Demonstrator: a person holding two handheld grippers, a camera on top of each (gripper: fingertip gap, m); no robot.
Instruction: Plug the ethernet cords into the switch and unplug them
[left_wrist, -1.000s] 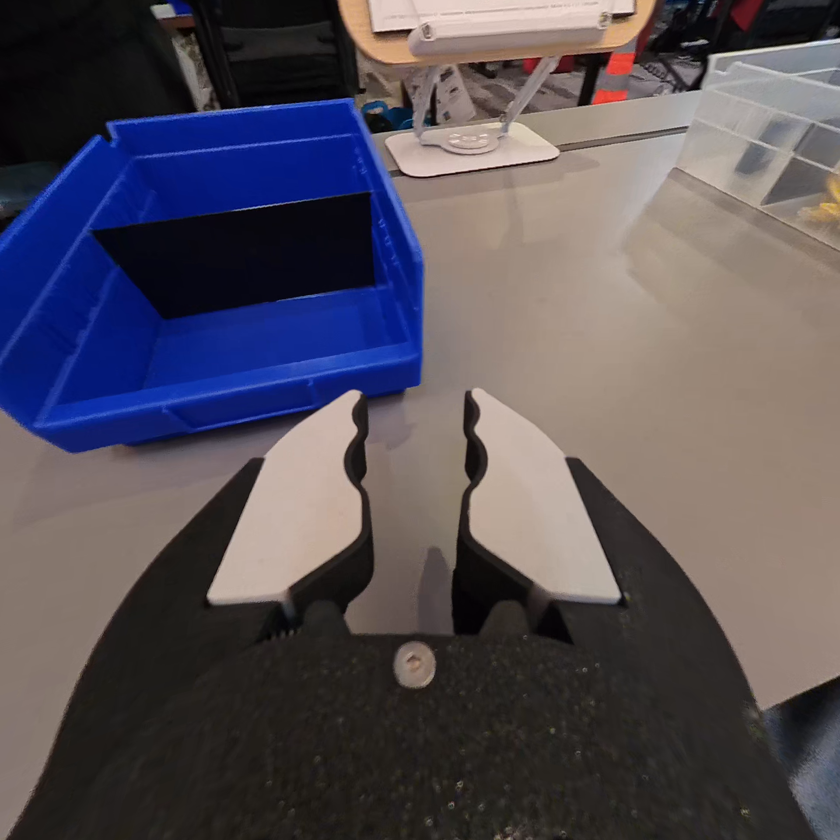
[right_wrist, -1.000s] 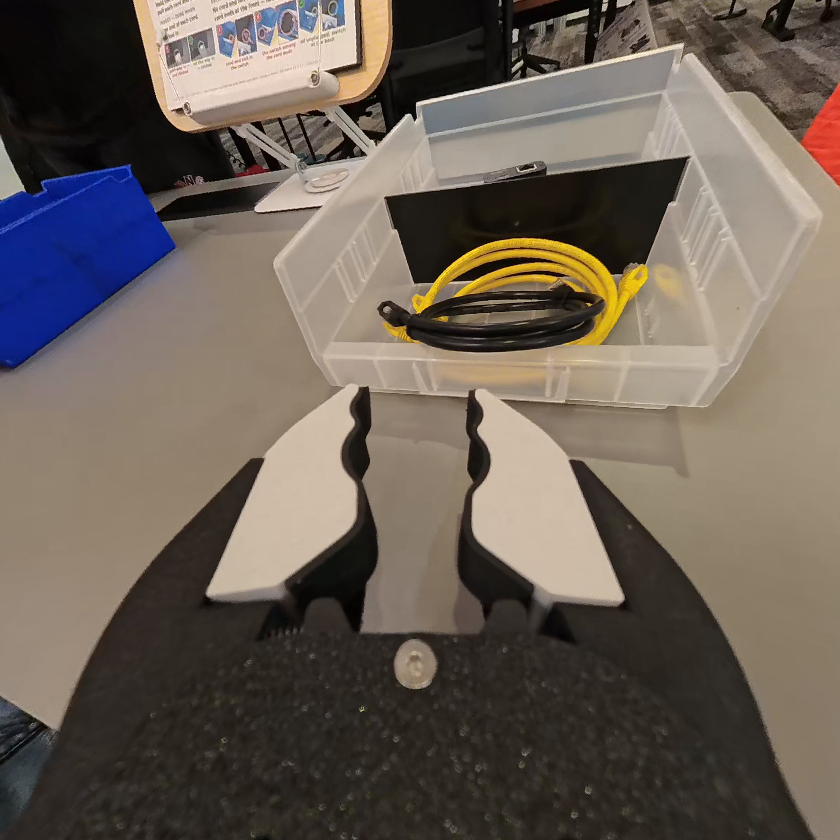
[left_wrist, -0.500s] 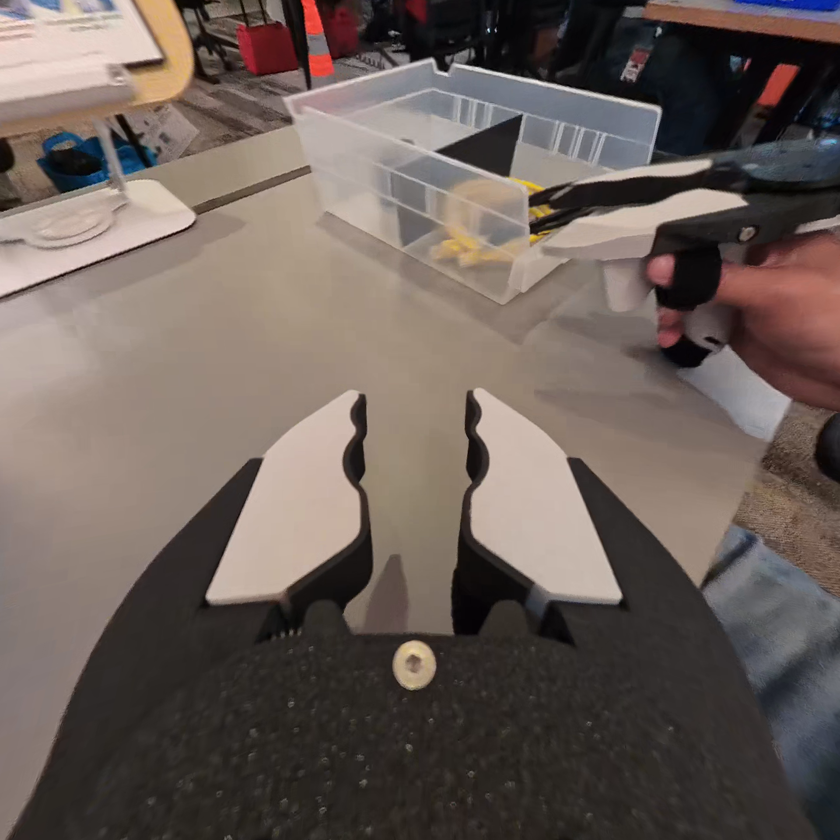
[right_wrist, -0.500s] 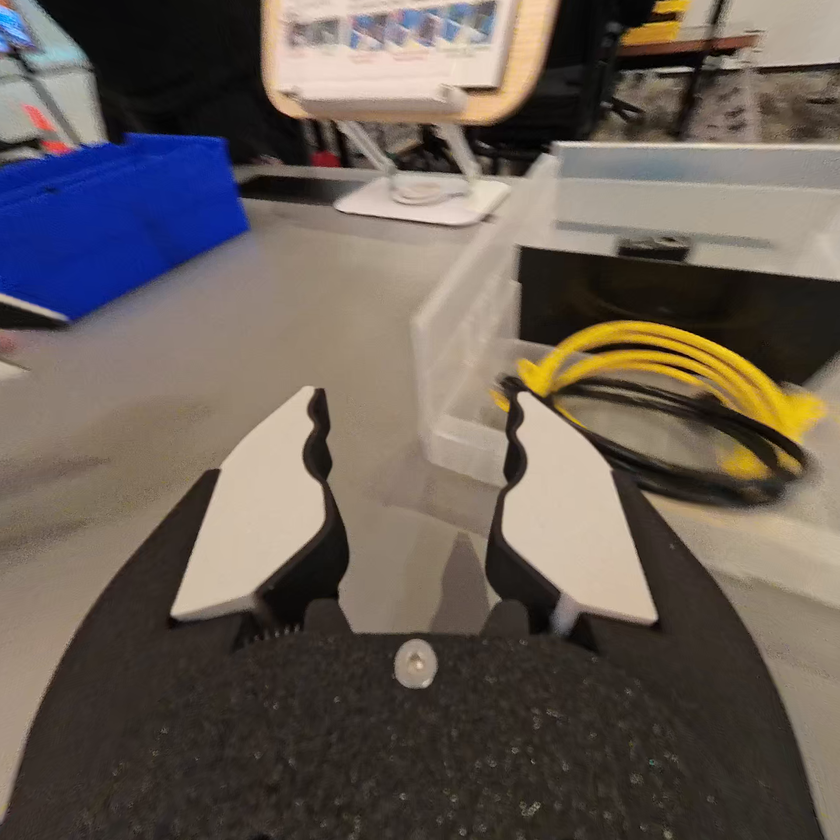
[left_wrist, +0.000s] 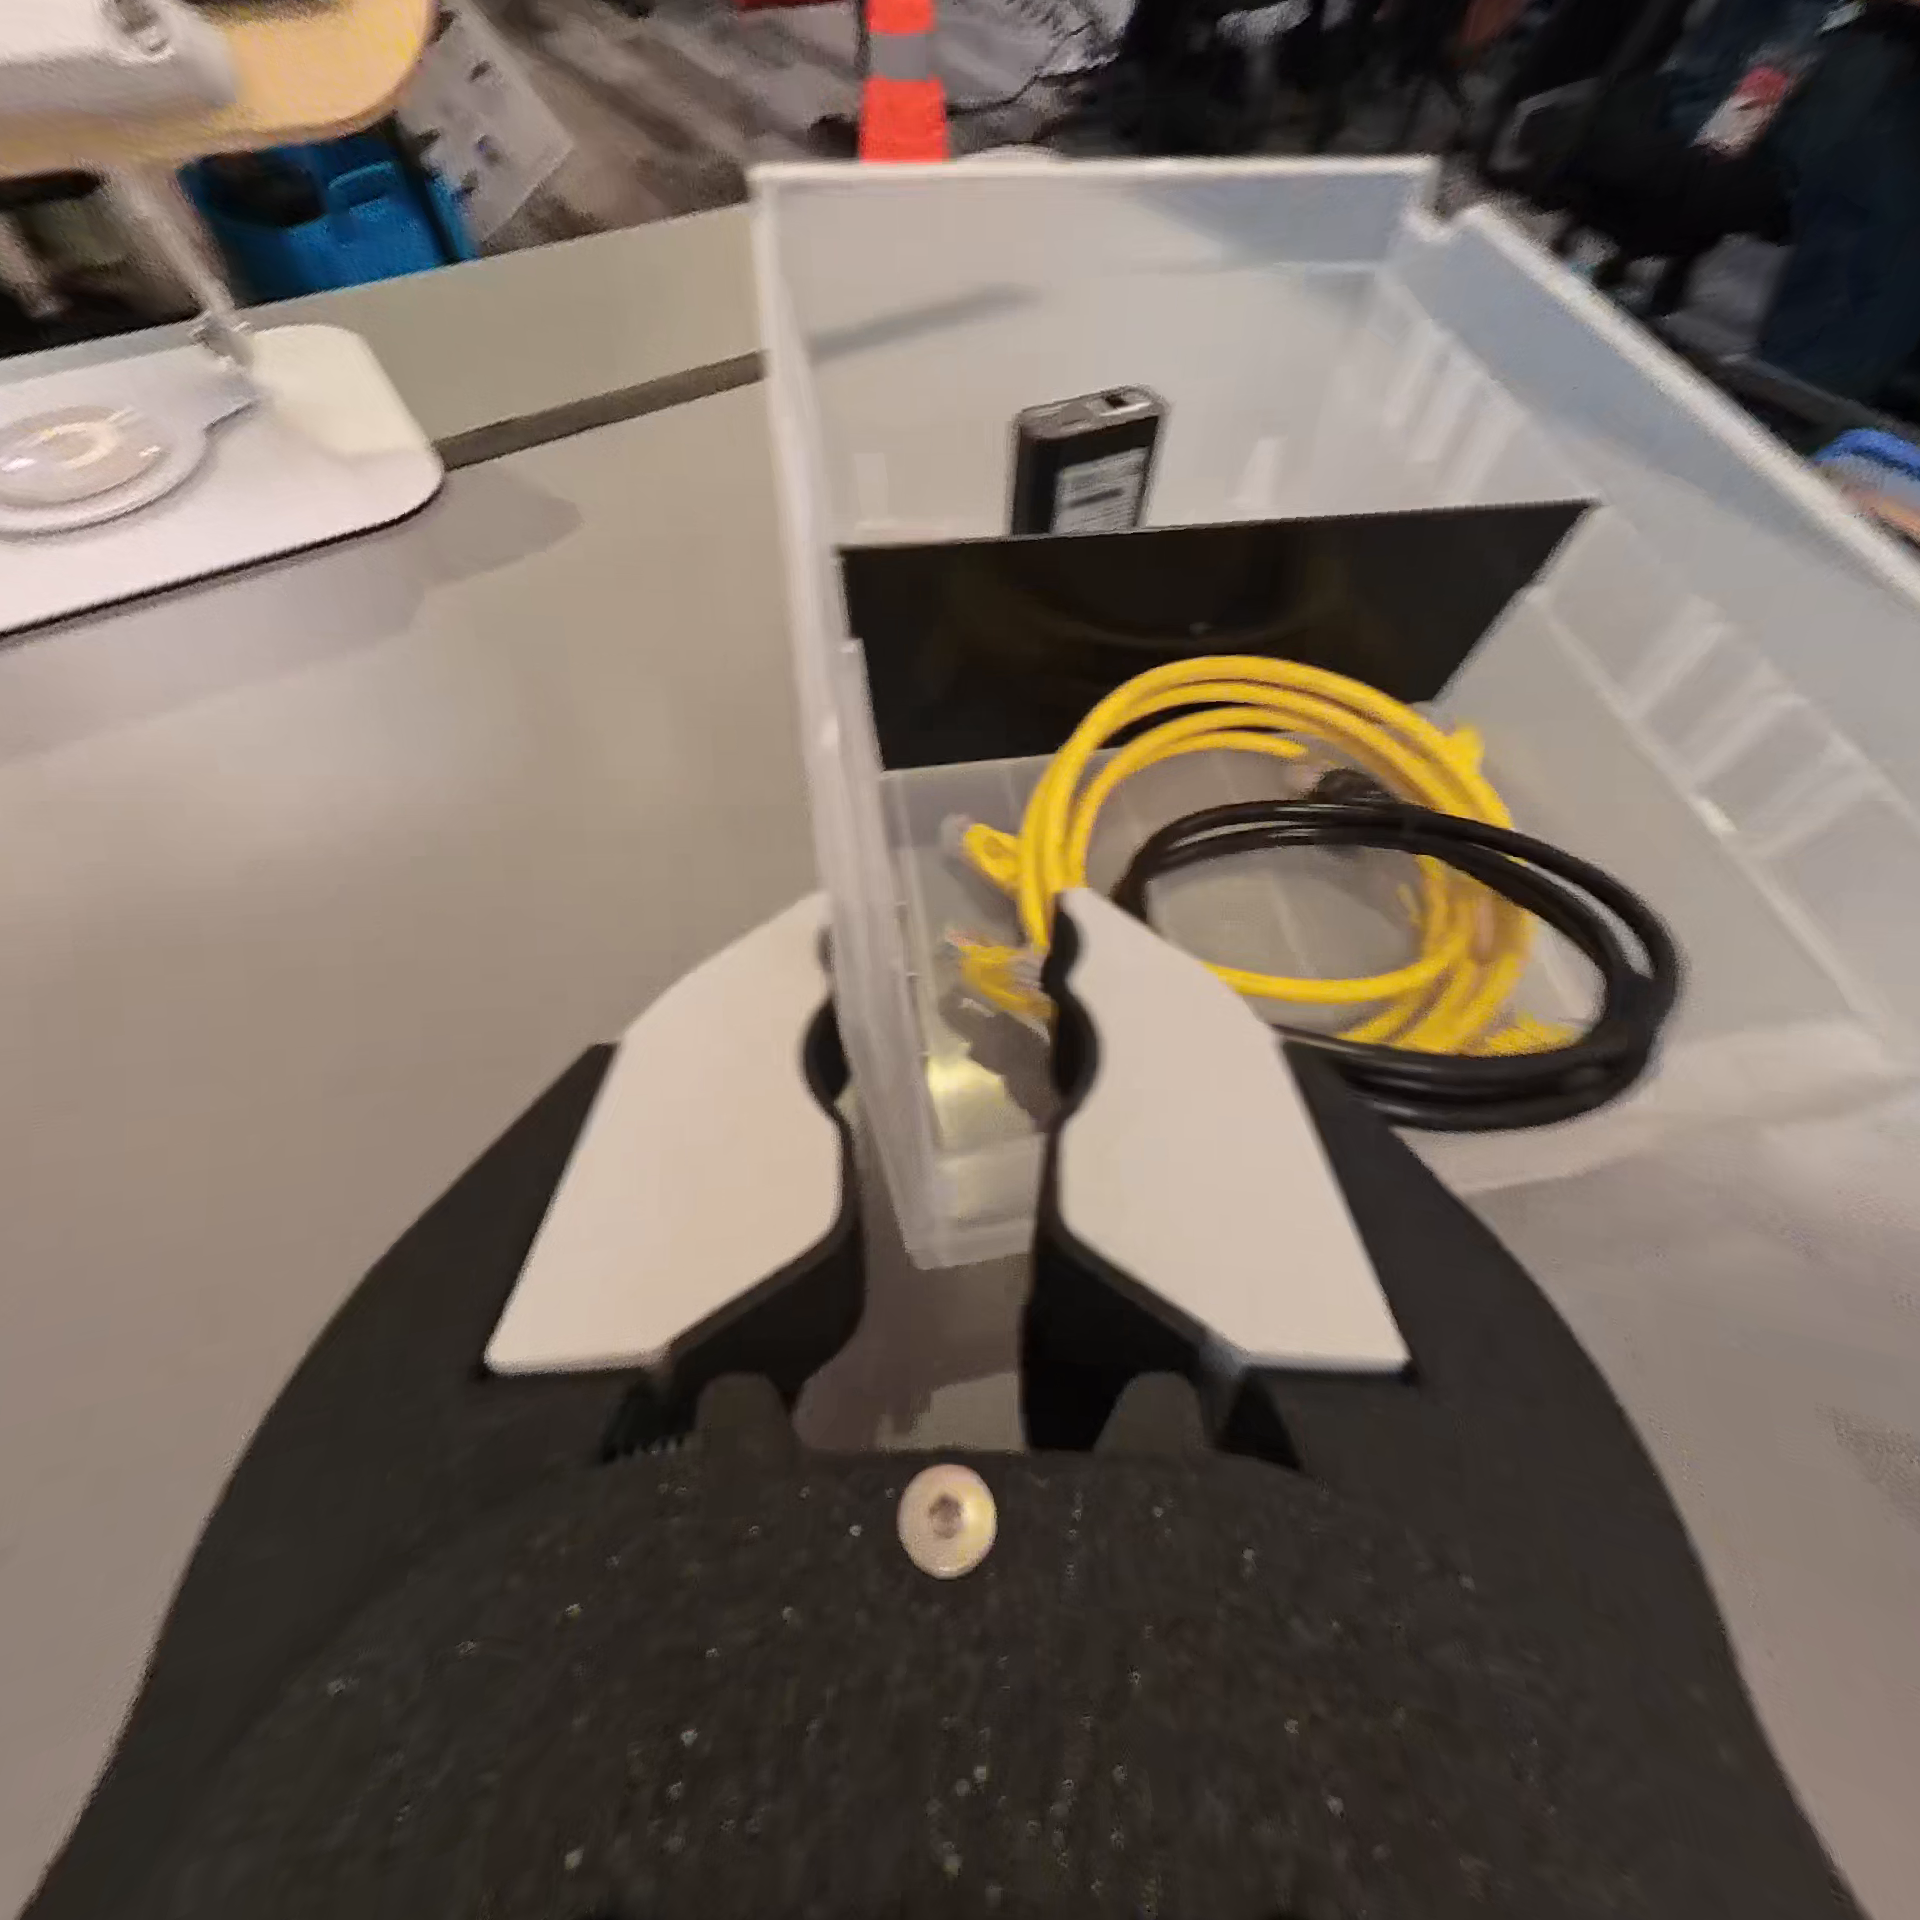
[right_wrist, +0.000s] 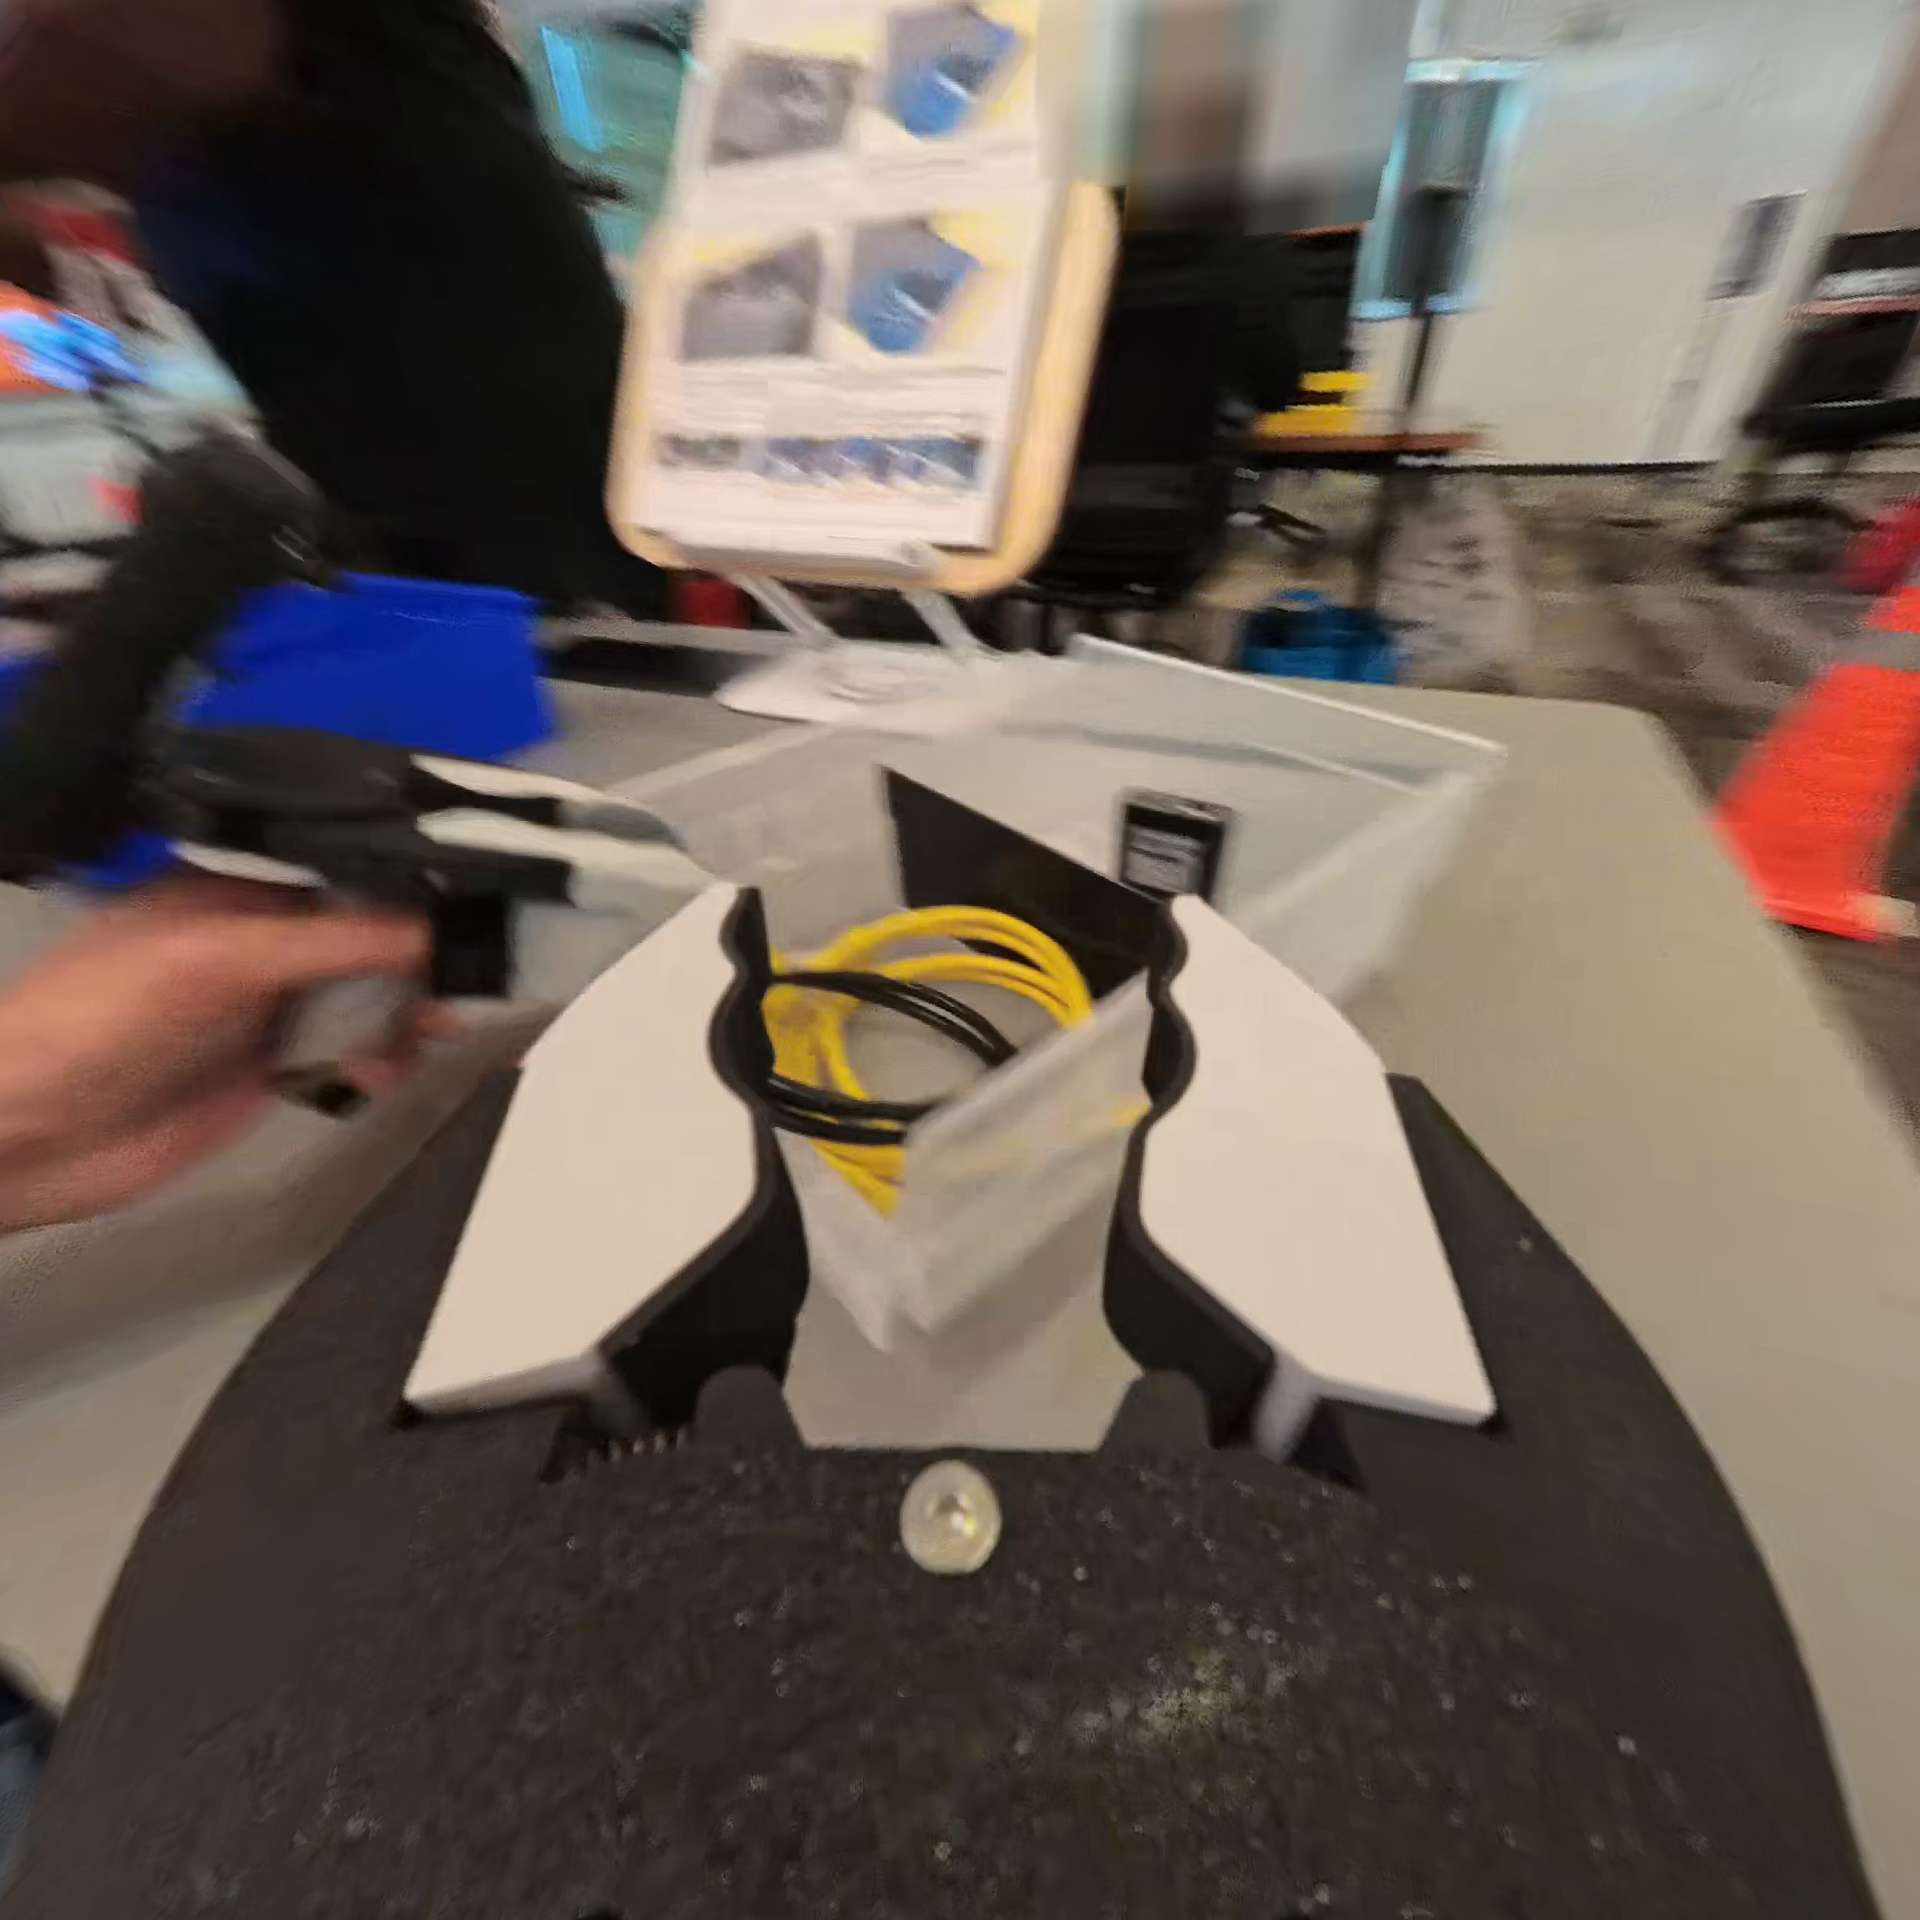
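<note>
A clear bin (left_wrist: 800, 520) holds a coiled yellow ethernet cord (left_wrist: 1247, 717) and a coiled black cord (left_wrist: 1558, 862) in front of a black divider (left_wrist: 1195, 613). A small black switch (left_wrist: 1086, 457) stands behind the divider. My left gripper (left_wrist: 945, 909) is open and straddles the bin's left wall near the front corner, one finger outside and one inside beside a yellow plug; the pads do not press on it. My right gripper (right_wrist: 956, 899) is wide open and empty over the bin's (right_wrist: 1351, 862) near corner, with the yellow cord (right_wrist: 935, 925), black cord (right_wrist: 935, 1013) and switch (right_wrist: 1174, 847) ahead.
A blue bin (right_wrist: 364, 665) sits at the far left of the grey table. A stand with an instruction sheet (right_wrist: 852, 312) rises behind the bins; its white base (left_wrist: 208, 468) rests on the table. An orange cone (right_wrist: 1829, 810) stands beyond the table. A hand holds the left gripper (right_wrist: 582, 810).
My left gripper swung from the blue bin to the clear bin and narrowed a little around its wall. My right gripper opened wider and came up to the bin's corner.
</note>
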